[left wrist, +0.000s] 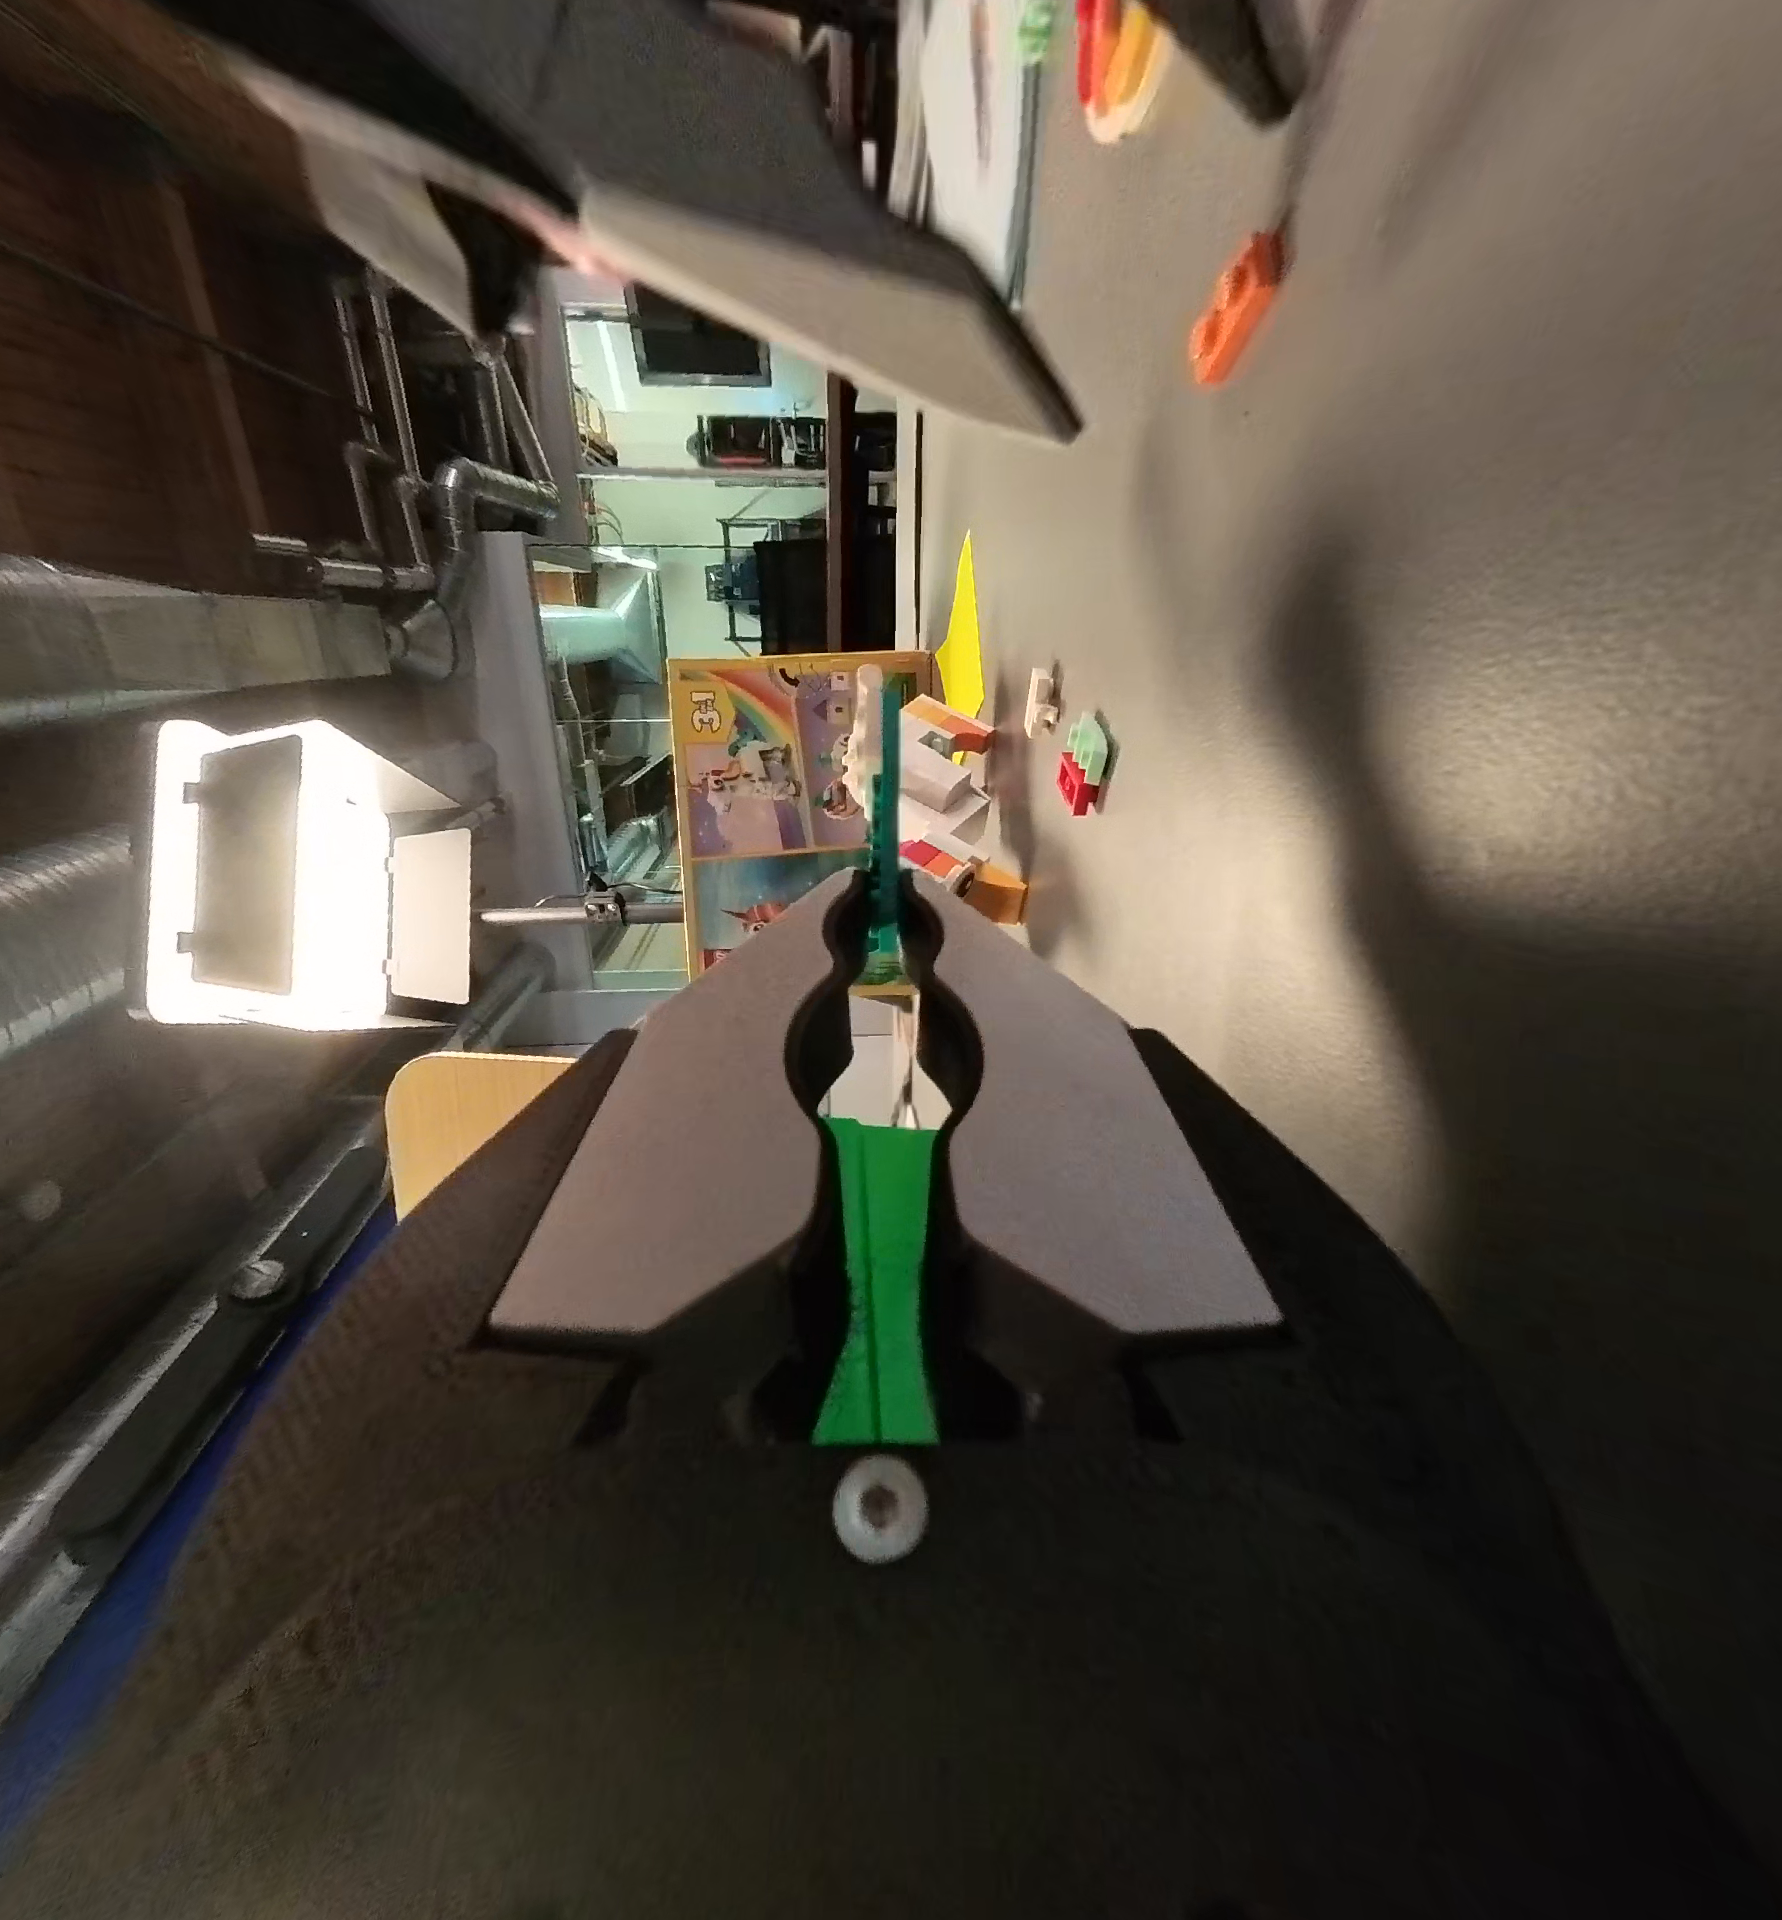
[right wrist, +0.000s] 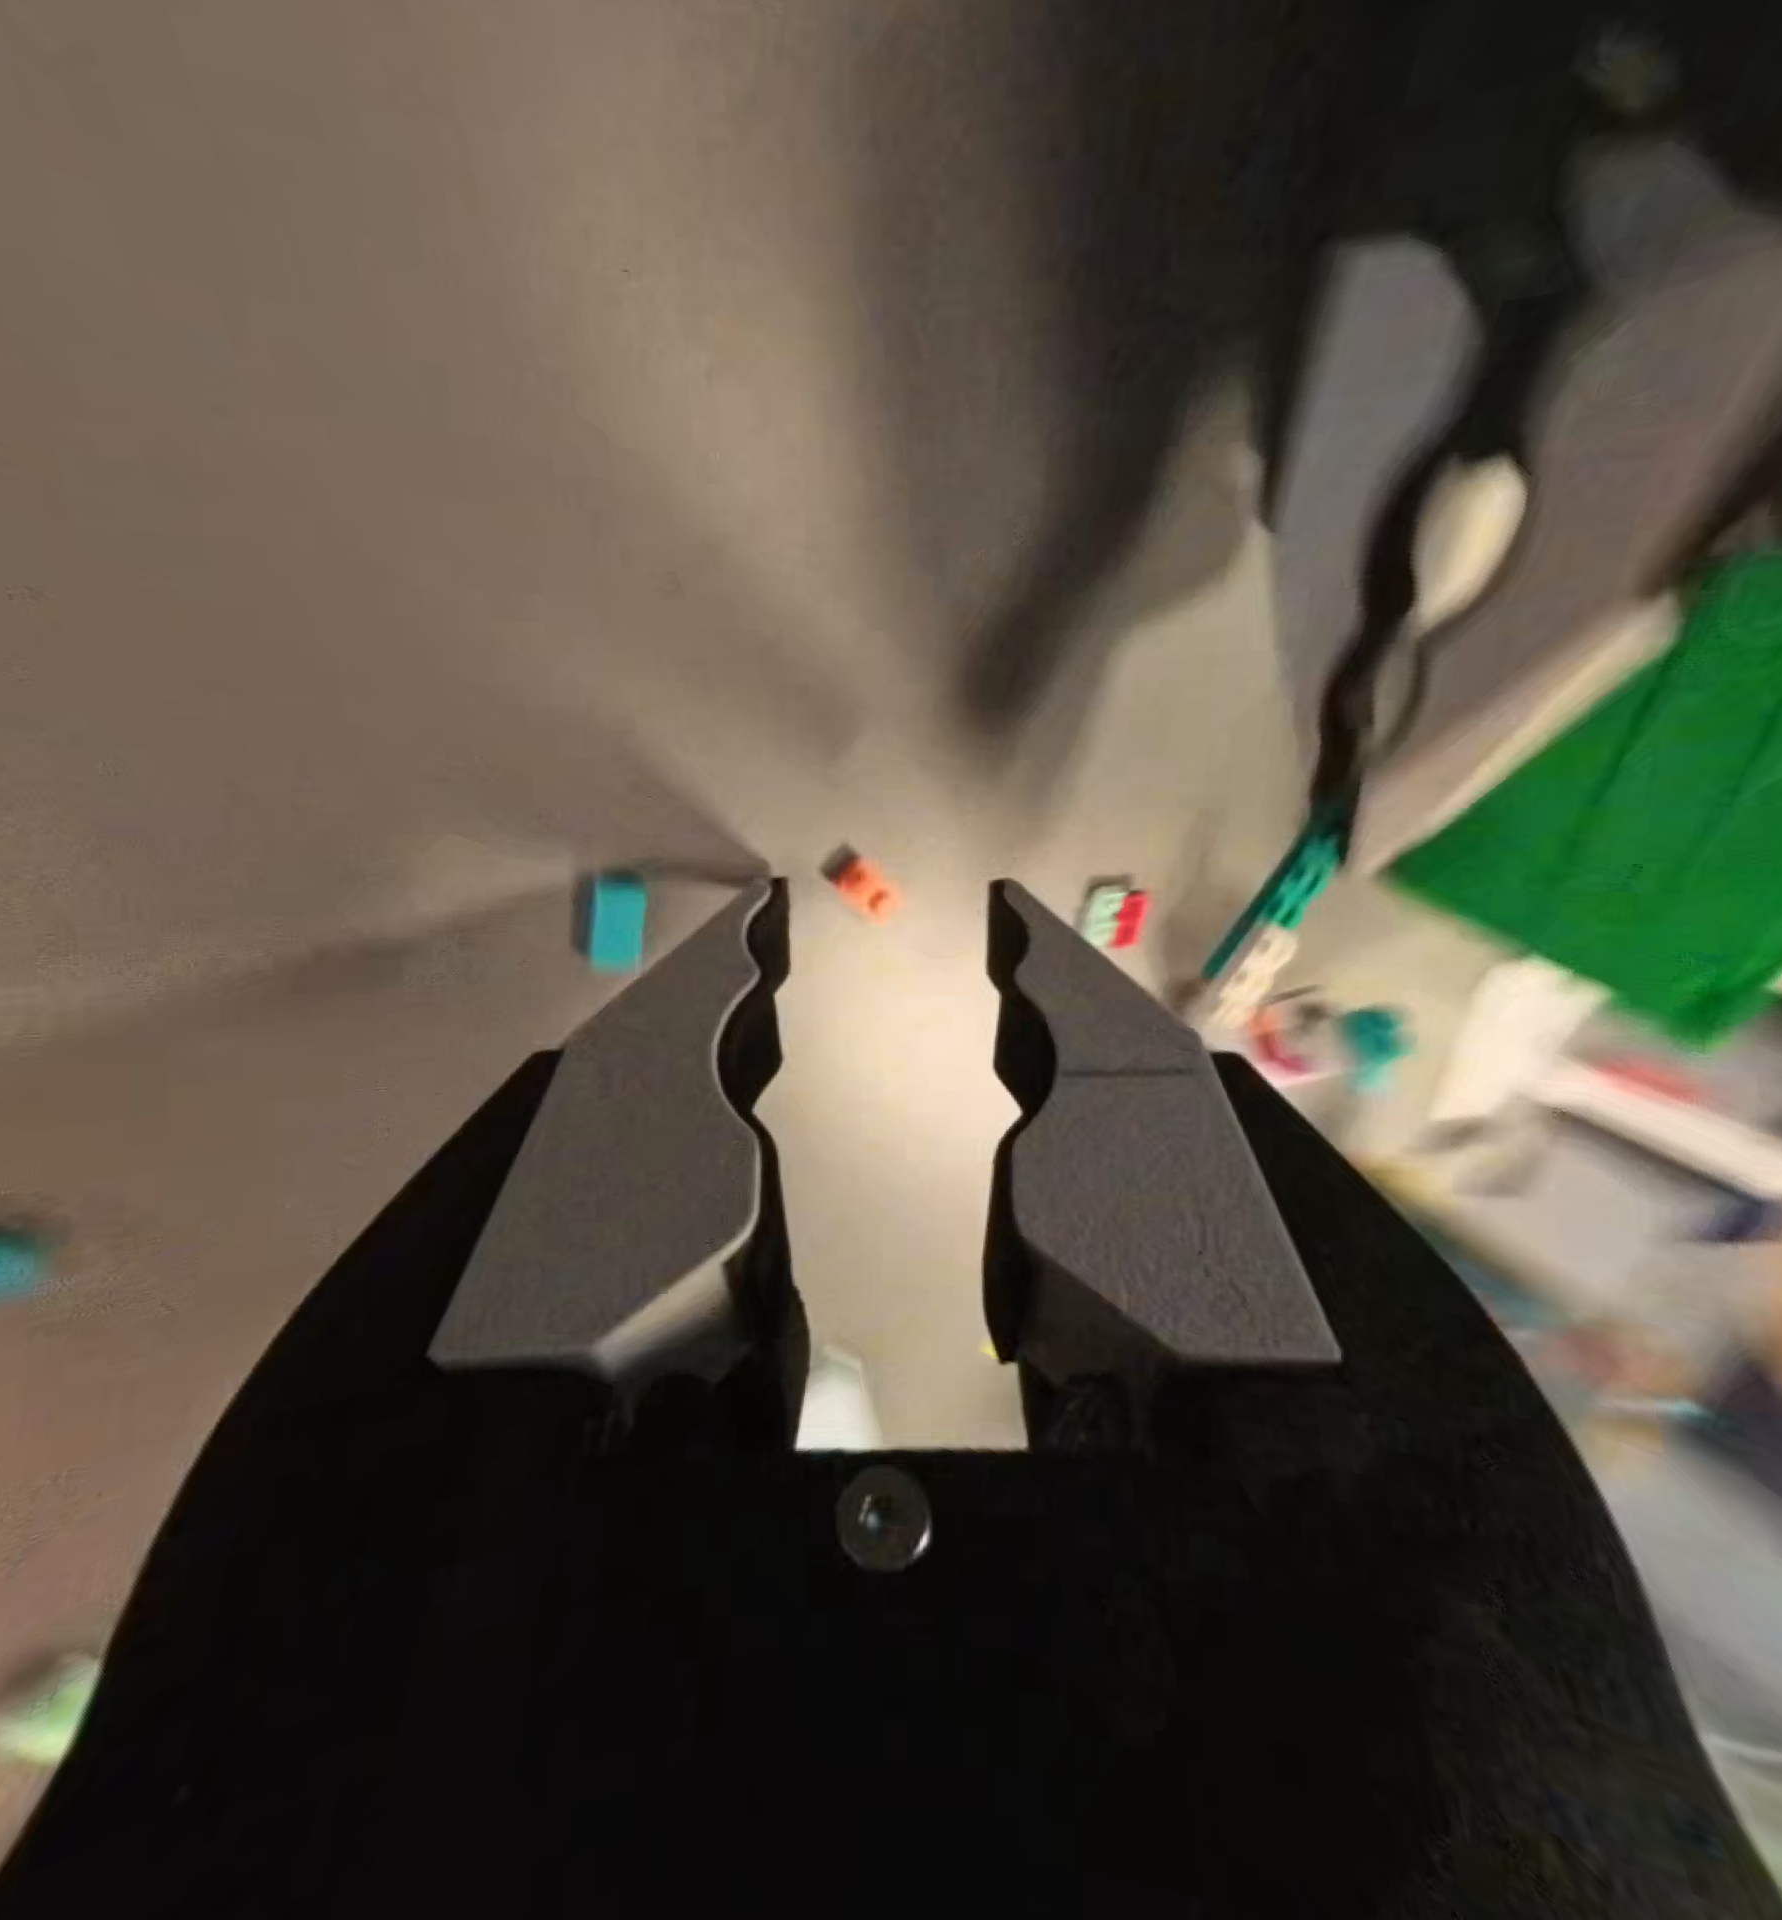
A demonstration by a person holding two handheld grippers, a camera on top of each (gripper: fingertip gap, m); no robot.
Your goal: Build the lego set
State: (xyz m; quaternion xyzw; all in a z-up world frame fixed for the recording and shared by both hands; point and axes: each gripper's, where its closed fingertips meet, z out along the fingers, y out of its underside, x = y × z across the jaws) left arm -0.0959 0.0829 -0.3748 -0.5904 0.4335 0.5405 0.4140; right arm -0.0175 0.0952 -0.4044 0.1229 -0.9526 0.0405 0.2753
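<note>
My left gripper (left wrist: 885,883) is shut on a thin teal lego plate (left wrist: 885,821), gripped edge-on, with white pieces (left wrist: 863,727) at its far end. This view is turned on its side, with the grey table (left wrist: 1489,935) to the right. My right gripper (right wrist: 887,894) is open and empty above the table, and its view is blurred. An orange-red brick (right wrist: 863,883) lies just beyond its fingertips. The left gripper (right wrist: 1386,520) with the teal plate (right wrist: 1292,894) shows at upper right there. The right gripper's grey finger (left wrist: 762,208) crosses the top of the left view.
A lego box (left wrist: 762,821) stands behind a white and orange build (left wrist: 944,790). Nearby lie a red and green piece (left wrist: 1086,764), a small white piece (left wrist: 1043,701), an orange brick (left wrist: 1240,307) and yellow paper (left wrist: 960,623). Teal bricks (right wrist: 612,925) lie to the left.
</note>
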